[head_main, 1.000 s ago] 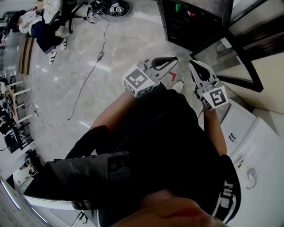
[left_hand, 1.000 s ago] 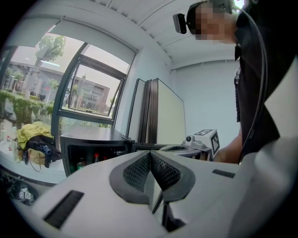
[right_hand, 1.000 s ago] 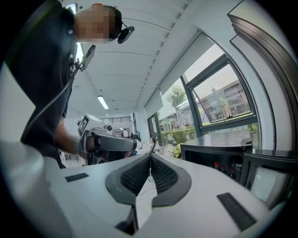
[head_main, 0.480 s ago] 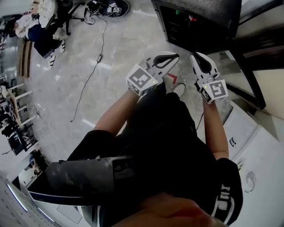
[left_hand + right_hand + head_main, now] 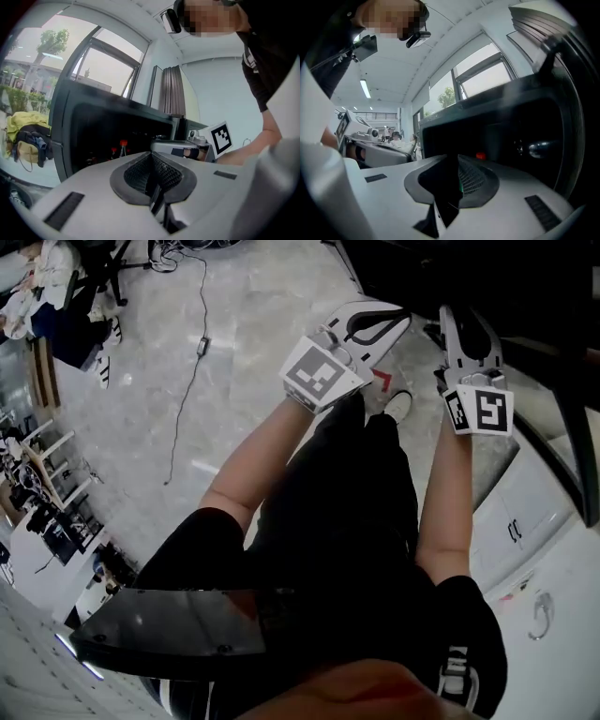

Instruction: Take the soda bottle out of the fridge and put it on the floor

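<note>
Both grippers have come forward and lower. The fridge (image 5: 84,123), which stood well ahead of them a second ago, now fills the top of the head view just beyond their tips. The left gripper (image 5: 151,161) has its jaws together, with nothing in them. The right gripper (image 5: 455,164) has just been opening its jaws: a narrow slit shows between the pads, and nothing is between them. The soda bottle (image 5: 123,148) stands in the dark inside of the fridge (several red caps show there, and which one is meant cannot be told), apart from both grippers. So the task seems to be only at the approach. Nothing is taken yet, and the right jaws will probably need to open much wider before they can close around a bottle.
</note>
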Demonstrator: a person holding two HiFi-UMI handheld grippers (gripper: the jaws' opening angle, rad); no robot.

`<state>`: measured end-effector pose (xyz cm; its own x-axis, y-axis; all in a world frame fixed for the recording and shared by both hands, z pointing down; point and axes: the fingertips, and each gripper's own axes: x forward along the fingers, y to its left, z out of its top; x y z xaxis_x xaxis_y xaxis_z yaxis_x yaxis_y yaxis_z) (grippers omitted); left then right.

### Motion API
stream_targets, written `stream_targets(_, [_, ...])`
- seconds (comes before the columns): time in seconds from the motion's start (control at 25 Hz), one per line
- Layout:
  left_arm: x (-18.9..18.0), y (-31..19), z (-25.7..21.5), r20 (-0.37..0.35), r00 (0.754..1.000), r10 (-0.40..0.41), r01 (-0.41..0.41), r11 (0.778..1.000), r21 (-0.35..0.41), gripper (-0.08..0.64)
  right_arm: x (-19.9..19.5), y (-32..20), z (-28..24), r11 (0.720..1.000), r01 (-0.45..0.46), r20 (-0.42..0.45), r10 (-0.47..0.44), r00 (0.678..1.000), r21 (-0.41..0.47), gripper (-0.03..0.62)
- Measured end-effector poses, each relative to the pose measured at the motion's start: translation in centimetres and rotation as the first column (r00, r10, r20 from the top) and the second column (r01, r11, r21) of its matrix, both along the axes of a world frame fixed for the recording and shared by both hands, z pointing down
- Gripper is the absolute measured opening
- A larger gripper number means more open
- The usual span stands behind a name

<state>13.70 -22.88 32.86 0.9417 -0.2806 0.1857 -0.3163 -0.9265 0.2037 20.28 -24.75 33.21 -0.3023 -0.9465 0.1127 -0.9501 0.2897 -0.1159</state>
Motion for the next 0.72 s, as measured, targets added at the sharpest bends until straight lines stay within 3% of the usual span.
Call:
stream_targets(0.24, [1.6, -2.6, 6.2, -0.044, 0.999, -0.012, 0.010, 0.999, -0.036, 0.006, 1.7, -2.5, 5.4, 0.997, -0.073, 0.047, 0.073, 0.996, 0.015, 0.068])
stream_targets(0.48, [3.4, -4.6, 9.0, -0.050, 0.999, -0.005, 0.004, 1.000, -0.014, 0.006, 2.9, -5.8, 9.1, 0.999, -0.042, 0.025, 0.042, 0.999, -0.006, 0.229])
stream_targets(0.72, [4.4, -6.7, 9.1, -0.062, 0.998, -0.033, 0.034, 0.999, 0.008, 0.006, 5.0, -8.1, 10.0, 0.997, -0.080, 0.029, 0.080, 0.996, 0.005, 0.301])
